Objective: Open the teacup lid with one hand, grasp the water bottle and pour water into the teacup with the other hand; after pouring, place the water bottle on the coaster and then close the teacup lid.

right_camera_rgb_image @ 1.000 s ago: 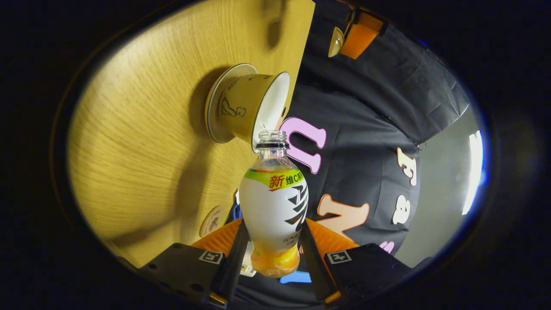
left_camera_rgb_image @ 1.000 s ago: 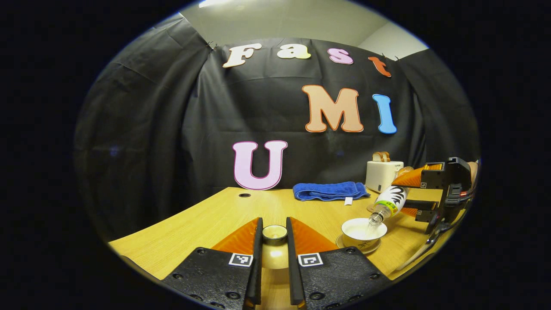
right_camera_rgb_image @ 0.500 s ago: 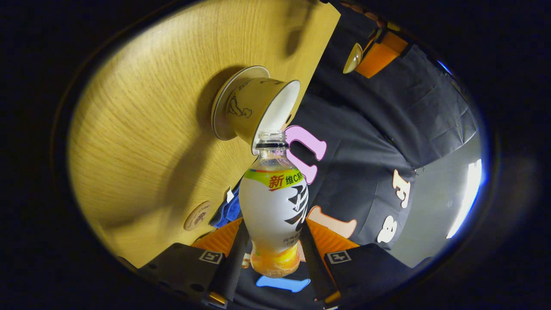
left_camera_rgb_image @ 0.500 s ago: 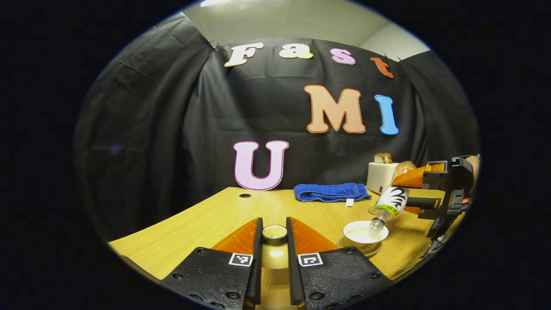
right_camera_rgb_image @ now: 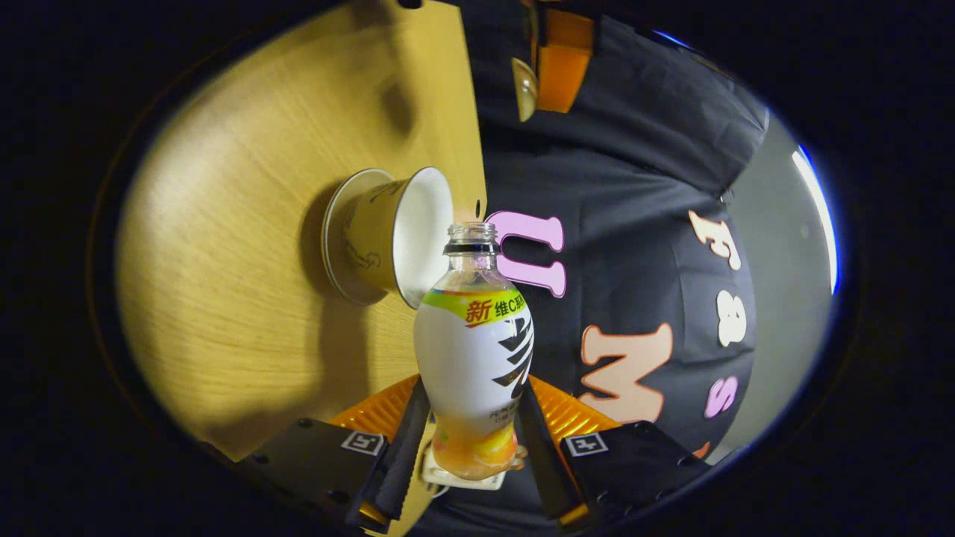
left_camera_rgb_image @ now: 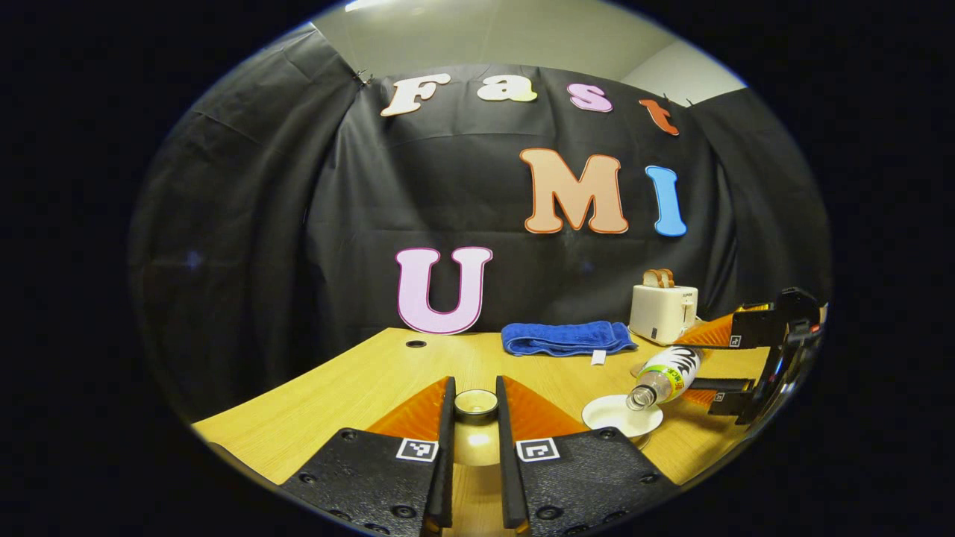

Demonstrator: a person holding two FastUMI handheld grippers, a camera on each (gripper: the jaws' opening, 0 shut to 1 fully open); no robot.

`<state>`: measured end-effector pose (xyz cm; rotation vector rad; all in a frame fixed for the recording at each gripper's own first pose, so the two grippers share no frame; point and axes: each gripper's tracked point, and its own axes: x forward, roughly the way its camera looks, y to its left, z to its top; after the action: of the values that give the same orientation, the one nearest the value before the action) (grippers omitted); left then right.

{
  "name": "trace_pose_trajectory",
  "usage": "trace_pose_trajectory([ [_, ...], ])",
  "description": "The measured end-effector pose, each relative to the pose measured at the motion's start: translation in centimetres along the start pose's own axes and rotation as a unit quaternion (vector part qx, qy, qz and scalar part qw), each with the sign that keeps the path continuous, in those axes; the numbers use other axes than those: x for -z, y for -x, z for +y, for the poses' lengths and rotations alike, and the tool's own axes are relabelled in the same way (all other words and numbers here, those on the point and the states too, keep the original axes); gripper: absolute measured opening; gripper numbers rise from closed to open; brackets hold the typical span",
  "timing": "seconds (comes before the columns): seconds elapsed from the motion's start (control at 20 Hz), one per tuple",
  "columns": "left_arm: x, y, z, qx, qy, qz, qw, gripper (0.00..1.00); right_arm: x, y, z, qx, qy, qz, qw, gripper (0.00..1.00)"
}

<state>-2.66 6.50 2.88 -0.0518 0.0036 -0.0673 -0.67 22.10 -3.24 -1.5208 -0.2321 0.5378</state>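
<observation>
My left gripper is shut on the knob of the cream teacup lid and holds it above the table's near edge. The open teacup sits on its saucer to the right. My right gripper is shut on the water bottle, which has a white, green and orange label. In the left gripper view the bottle lies almost level, its open mouth over the cup's rim. In the right gripper view the mouth sits beside the teacup. I see no stream of water.
The wooden table carries a folded blue towel and a white toaster with bread at the back right. A round coaster edge peeks out behind the bottle's neck. The table's left half is bare wood.
My right gripper has dropped lower and rolled the bottle from a steep downward tilt to nearly level. The toaster is uncovered. My left gripper and the lid have stayed put.
</observation>
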Motion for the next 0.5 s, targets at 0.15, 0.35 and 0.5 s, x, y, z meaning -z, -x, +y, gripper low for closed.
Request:
trace_pose_trajectory([
  [0.15, -0.4, -0.2, -1.1, 0.006, 0.000, -0.003, 1.000, 0.23, 1.1, 0.2, -1.0, 0.013, -0.134, 0.009, 0.991, 0.72],
  [0.35, 0.1, -0.7, -2.8, 0.021, 0.006, 0.010, 1.000, 0.23, 4.1, -0.7, -3.2, 0.039, -0.301, 0.027, 0.953, 0.70],
  [0.5, -0.2, -0.8, -3.2, 0.020, 0.009, 0.011, 1.000, 0.23, 5.9, -1.9, -3.0, 0.043, -0.399, 0.043, 0.915, 0.70],
])
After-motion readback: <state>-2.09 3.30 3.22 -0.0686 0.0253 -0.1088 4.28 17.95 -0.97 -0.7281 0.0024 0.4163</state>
